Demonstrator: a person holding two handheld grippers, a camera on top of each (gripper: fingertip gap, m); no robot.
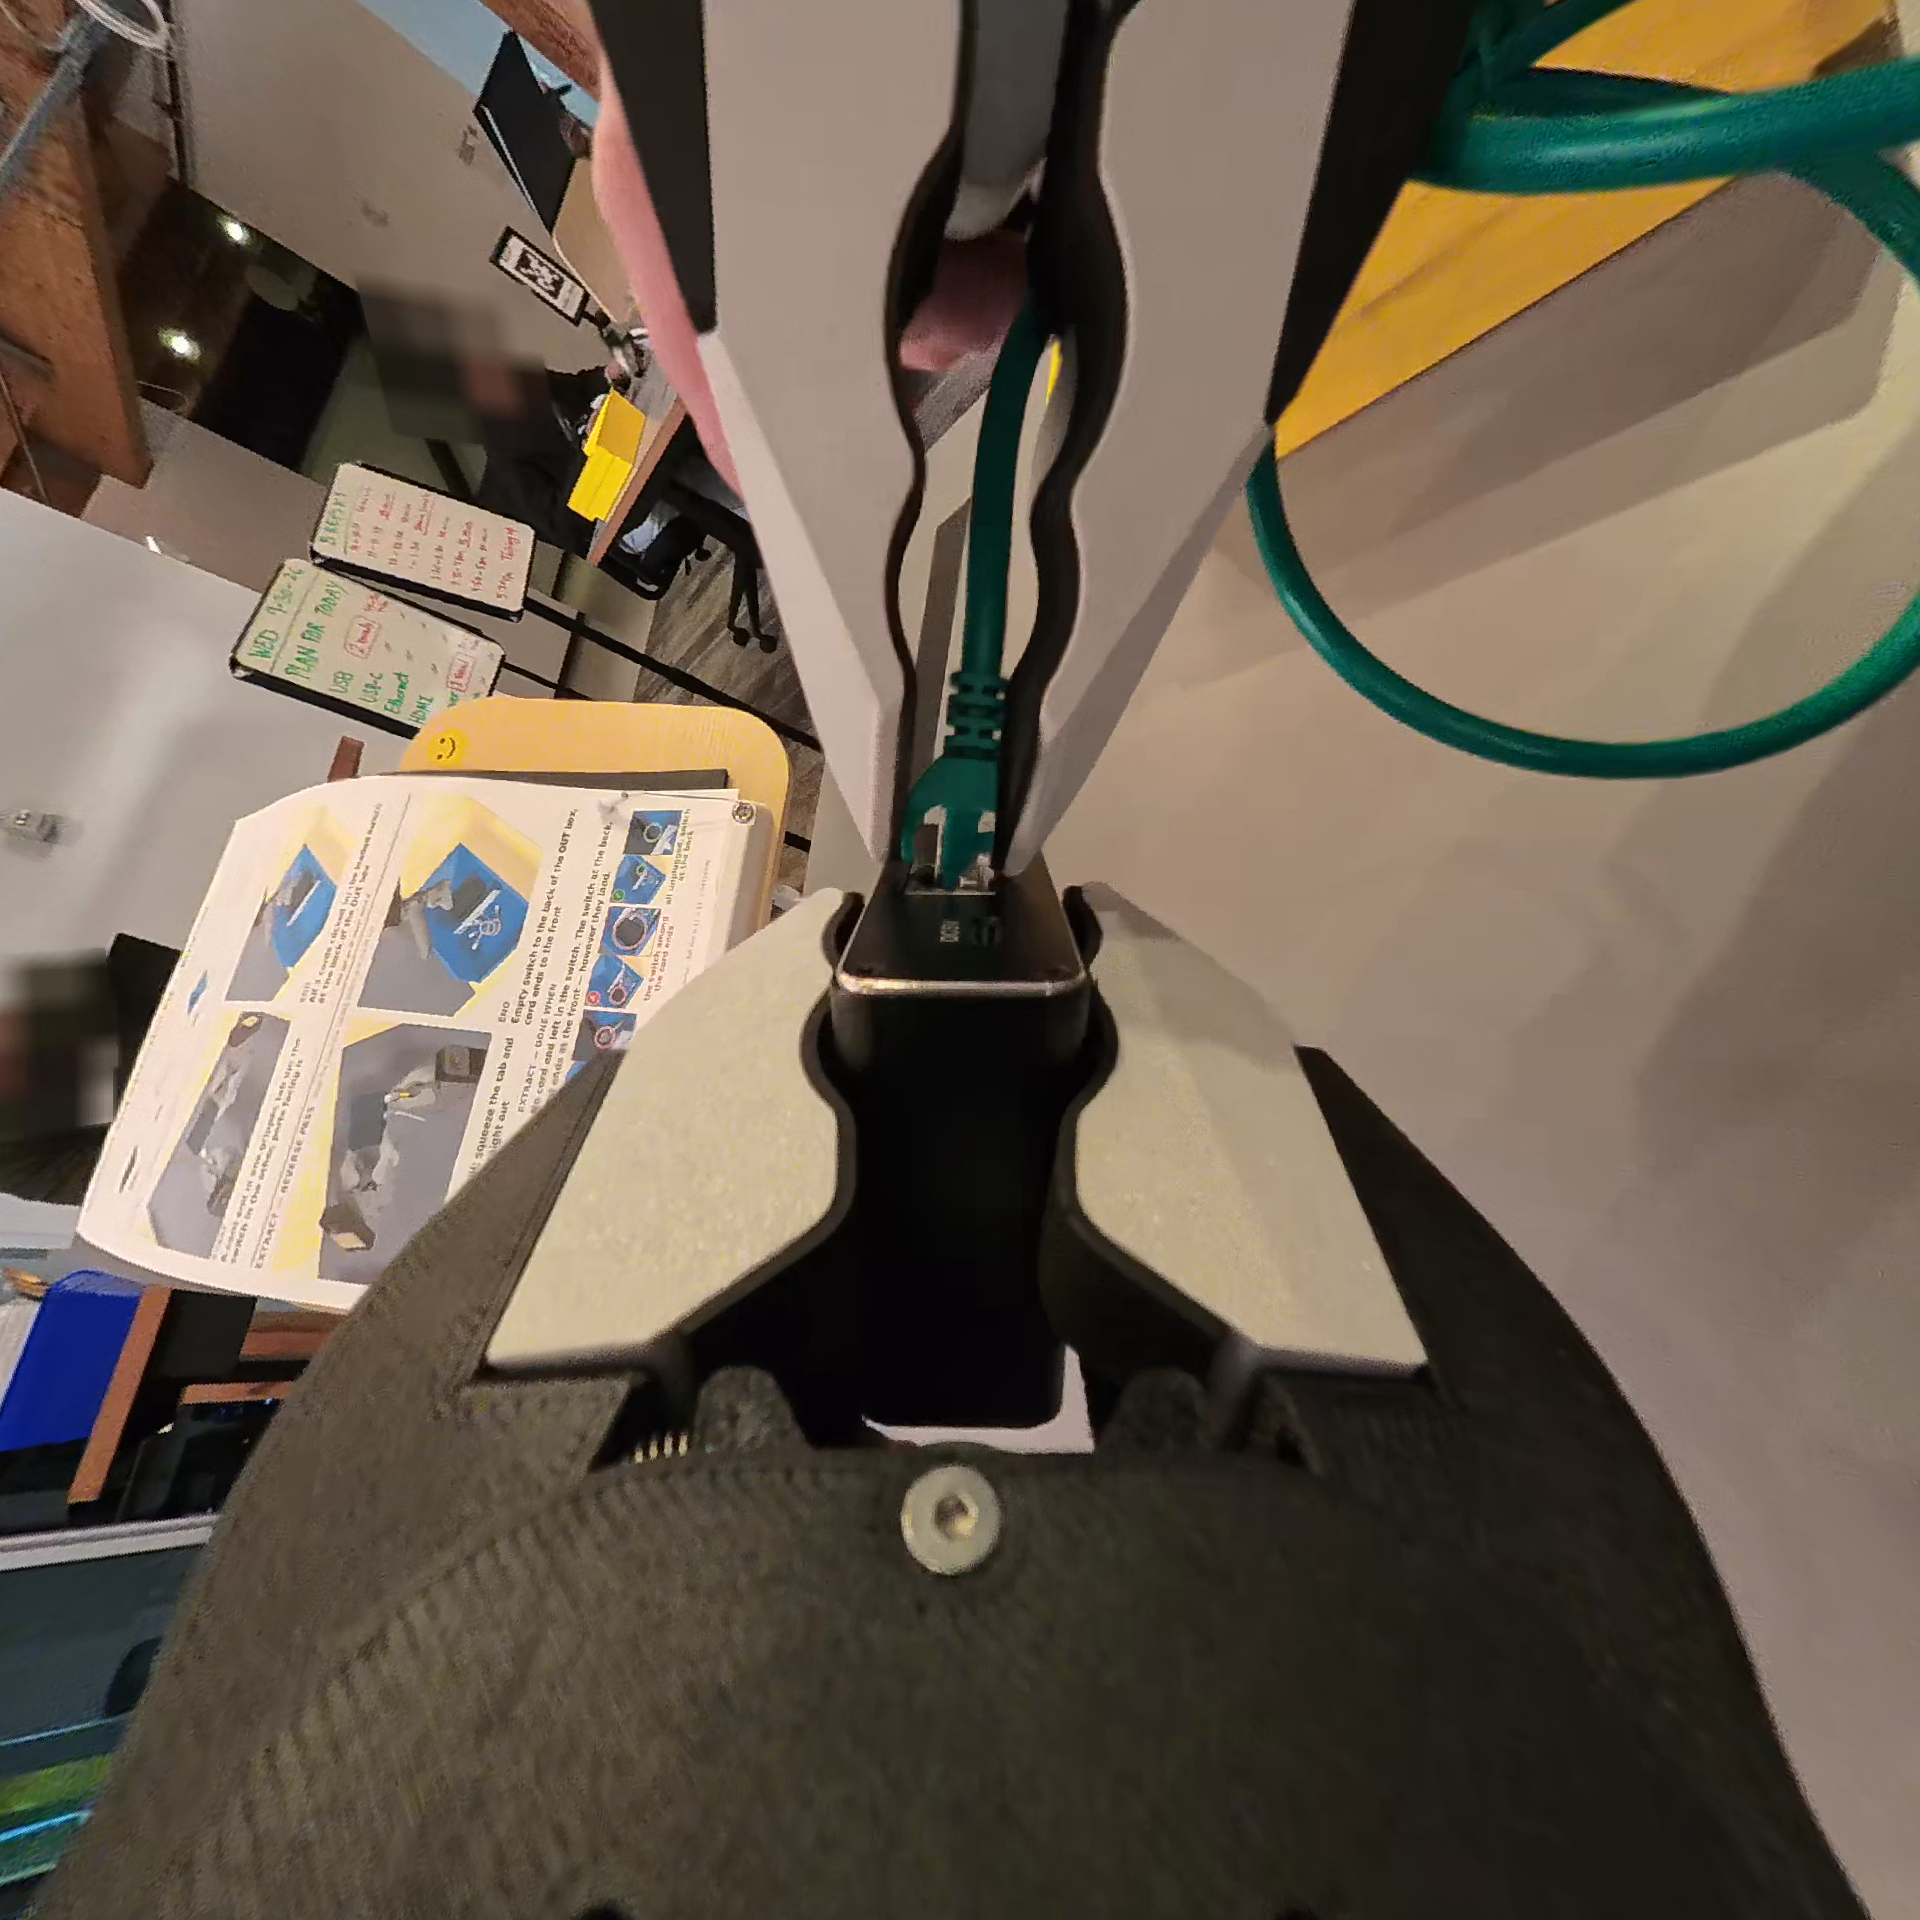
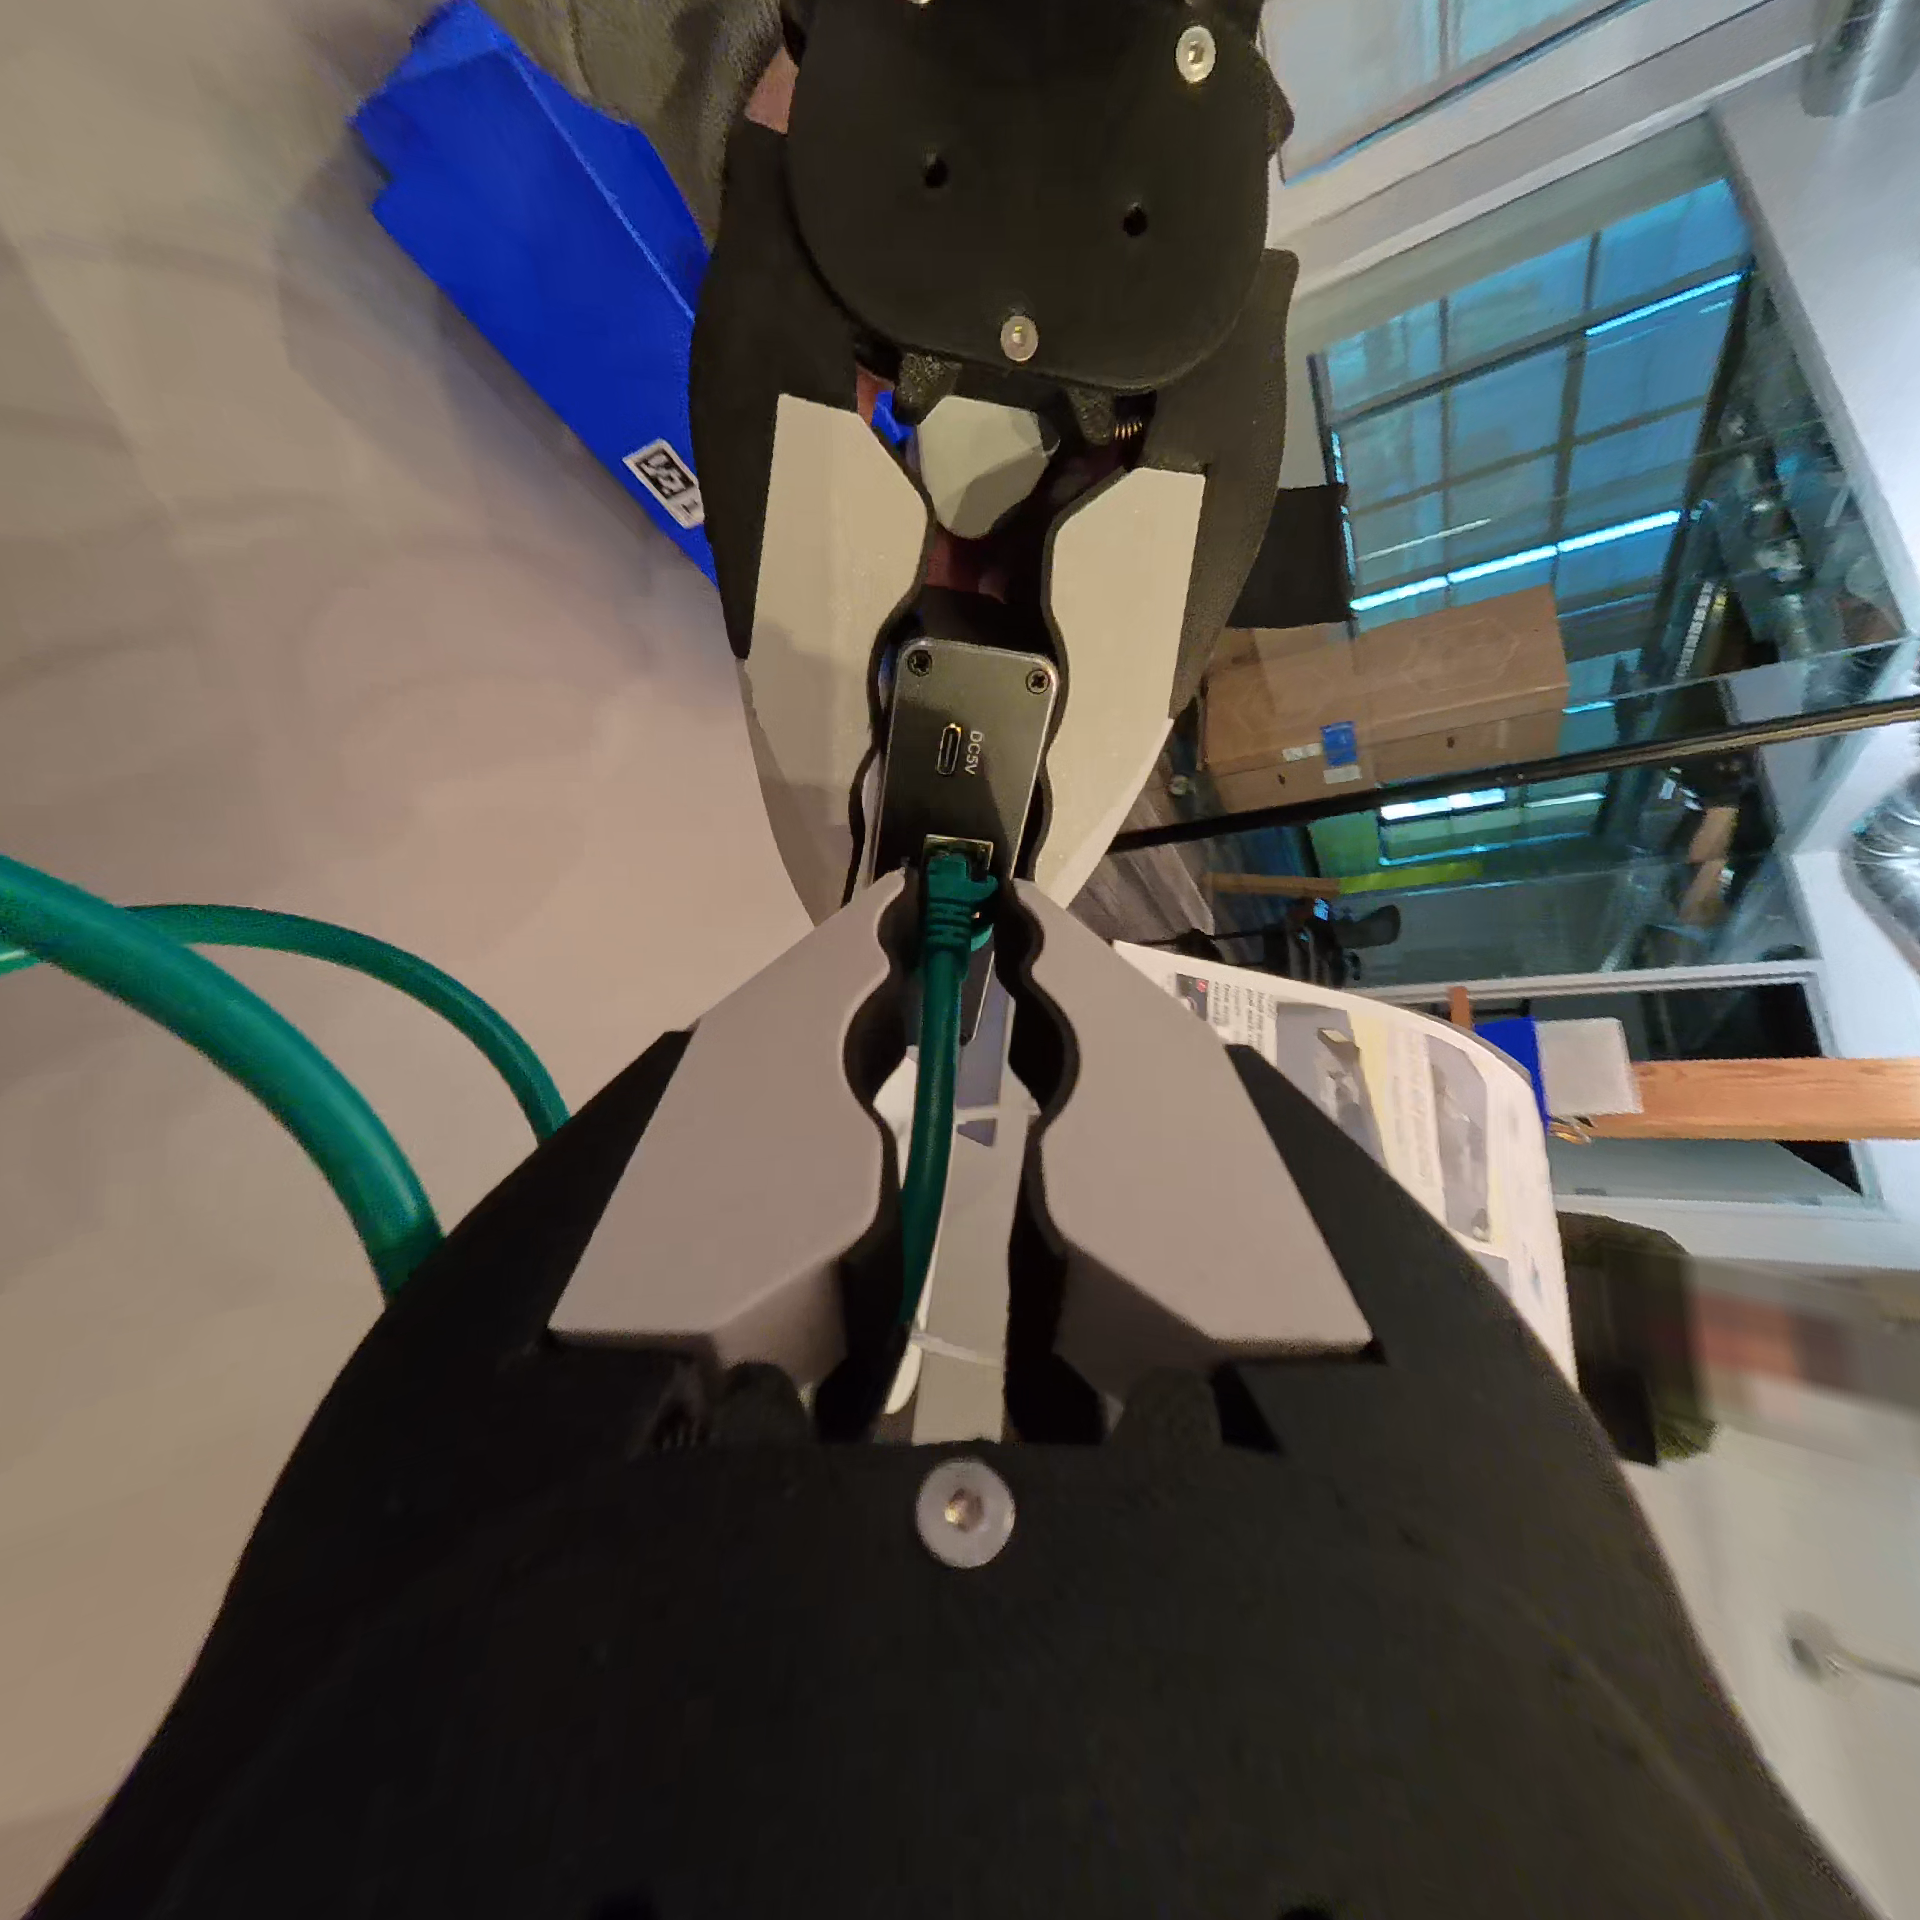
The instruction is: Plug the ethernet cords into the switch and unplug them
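The left gripper [image 1: 961,935] is clamping the lettered black switch [image 1: 961,1091]; the right gripper [image 2: 951,904] is pinching the green ethernet cord [image 2: 935,1060], its plug partly hidden.

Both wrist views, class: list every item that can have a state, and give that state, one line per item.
Switch: lifted off the table, clamped by the left gripper.
Green ethernet cord: connector seated in a switch port, its length running between the right gripper fingers.
Left gripper: shut on the switch.
Right gripper: shut on the cord just behind the connector.
Small oval port on the switch: empty.
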